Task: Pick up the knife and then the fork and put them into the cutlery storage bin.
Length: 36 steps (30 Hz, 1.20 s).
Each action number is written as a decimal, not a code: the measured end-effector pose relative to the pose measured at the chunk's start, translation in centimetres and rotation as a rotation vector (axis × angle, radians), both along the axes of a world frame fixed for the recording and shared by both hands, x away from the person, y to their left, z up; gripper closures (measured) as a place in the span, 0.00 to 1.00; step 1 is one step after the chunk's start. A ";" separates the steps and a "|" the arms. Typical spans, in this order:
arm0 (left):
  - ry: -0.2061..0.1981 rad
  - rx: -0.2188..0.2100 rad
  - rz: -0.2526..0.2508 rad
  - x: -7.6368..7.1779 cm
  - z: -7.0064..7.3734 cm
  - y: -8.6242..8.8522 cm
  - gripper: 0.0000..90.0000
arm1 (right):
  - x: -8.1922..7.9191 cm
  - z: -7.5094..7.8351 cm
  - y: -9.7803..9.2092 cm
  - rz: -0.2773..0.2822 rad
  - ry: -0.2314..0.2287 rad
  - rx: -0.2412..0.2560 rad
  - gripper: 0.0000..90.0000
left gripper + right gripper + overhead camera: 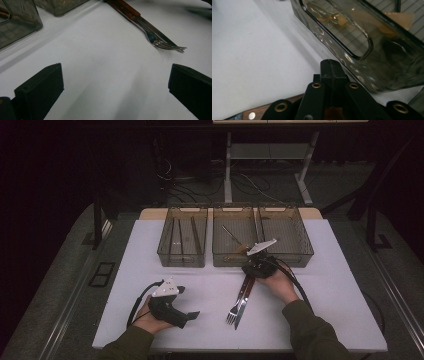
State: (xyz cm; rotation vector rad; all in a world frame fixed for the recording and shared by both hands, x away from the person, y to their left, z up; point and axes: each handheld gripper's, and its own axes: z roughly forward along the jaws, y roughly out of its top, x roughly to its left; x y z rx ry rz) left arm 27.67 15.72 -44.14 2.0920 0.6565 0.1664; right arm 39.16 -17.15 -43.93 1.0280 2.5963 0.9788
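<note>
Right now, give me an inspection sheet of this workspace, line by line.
Surface: white table top, bare between the left fingers.
Job's things: fork and knife with wooden handles, lying side by side on the table, tines toward the person.
Bins: three smoky see-through bins in a row at the far side; long utensils lie in the left and middle ones.
Clutter: nothing seen.
Grippers: left gripper open, over bare table, holding nothing; right gripper with fingers together, at the handle ends of the cutlery beside the middle bin; whether it grips a handle cannot be told.
Cables: a black cable trails from the right gripper.
Surroundings: dark floor, desk legs and loose wires behind.
</note>
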 end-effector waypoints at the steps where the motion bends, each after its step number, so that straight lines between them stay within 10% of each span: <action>1: 0.000 0.001 -0.001 0.0 0.0 0.0 0.00 | 0.0 0.0 0.0 -0.001 0.000 -0.005 1.00; 36: 0.010 -0.001 -0.012 -0.1 -0.1 -0.2 0.00 | -2.0 0.1 -4.0 0.032 0.032 -0.075 1.00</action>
